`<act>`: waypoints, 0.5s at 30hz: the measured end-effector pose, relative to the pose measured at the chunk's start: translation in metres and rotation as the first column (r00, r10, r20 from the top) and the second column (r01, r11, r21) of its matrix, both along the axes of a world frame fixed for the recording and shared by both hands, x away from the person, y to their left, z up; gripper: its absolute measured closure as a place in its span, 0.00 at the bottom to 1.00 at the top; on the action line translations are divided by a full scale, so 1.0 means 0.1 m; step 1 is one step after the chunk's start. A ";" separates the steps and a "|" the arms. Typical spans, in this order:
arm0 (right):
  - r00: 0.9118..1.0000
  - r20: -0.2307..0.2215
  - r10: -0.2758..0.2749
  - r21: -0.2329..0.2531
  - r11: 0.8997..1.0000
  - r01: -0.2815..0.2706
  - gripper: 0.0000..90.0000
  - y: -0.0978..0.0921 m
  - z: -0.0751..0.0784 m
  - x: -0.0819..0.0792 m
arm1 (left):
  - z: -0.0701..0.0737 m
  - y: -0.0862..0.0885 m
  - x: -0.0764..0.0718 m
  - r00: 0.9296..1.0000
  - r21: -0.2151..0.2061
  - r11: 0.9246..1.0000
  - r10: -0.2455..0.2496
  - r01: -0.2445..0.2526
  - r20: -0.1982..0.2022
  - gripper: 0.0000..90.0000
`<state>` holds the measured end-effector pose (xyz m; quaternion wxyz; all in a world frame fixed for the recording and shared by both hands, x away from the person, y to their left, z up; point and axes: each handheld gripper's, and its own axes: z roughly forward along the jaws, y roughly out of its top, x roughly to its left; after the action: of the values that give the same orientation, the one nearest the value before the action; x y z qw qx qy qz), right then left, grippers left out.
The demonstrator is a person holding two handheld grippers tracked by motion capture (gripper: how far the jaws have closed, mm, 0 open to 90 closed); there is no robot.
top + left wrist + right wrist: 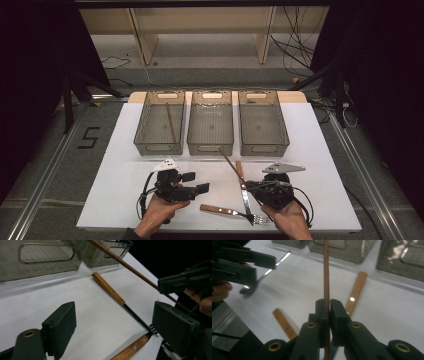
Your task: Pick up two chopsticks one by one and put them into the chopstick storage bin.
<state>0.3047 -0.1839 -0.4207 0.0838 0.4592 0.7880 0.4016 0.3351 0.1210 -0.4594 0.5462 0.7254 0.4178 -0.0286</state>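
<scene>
1. High view: white bench [125, 190] carrying three mesh bins in a row at the far side.
   - Left bin [159, 123]: one brown chopstick [171, 123] lying inside. Judged as sorted.
   - Middle bin [210, 122] and right bin [262, 123]: nothing visible inside.
   - Left claw [199, 183]: low over the bench, nothing between the jaws.
   - Right claw [251, 187]: holding a second chopstick [231, 164] that slants up toward the middle bin.
   - Wooden-handled knife [242, 186] and wooden-handled fork [231, 211] lying on the bench near the front edge, their metal ends crossing. Judged as left to sort.

2. Left gripper view: own jaws wide apart, empty, above bare bench.
   - Knife [109, 289] lies ahead, handle toward the bins.
   - Fork handle [132, 348] enters at the bottom, meeting the knife blade.
   - Held chopstick [125, 265] crosses above, running to the right claw [172, 286].

3. Right gripper view: own jaws pinched tight on the chopstick [326, 272], which points at the bins.
   - Knife handle [356, 292] and fork handle [284, 323] rest on the bench.
   - Metal item beneath the left claw [257, 265]: too blurred to identify.

4. Progress, as judged: one piece binned, one in transit, two waiting.
</scene>
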 end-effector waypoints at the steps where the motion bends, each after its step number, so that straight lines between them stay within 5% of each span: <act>1: 1.000 0.008 0.011 0.005 1.000 -0.011 0.95 0.03 0.01 0.00 | 0.01 -0.02 0.01 1.000 -0.012 1.000 -0.002 0.002 -0.008 0.22; 15: 0.993 0.068 0.100 0.057 0.993 -0.104 0.95 0.32 0.06 -0.02 | 0.15 -0.20 0.14 0.996 -0.115 0.993 -0.044 0.035 -0.073 0.26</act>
<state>0.3022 -0.1521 -0.4143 0.0750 0.4074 0.7946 0.4438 0.3488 0.1013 -0.4441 0.5696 0.6998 0.4215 -0.0905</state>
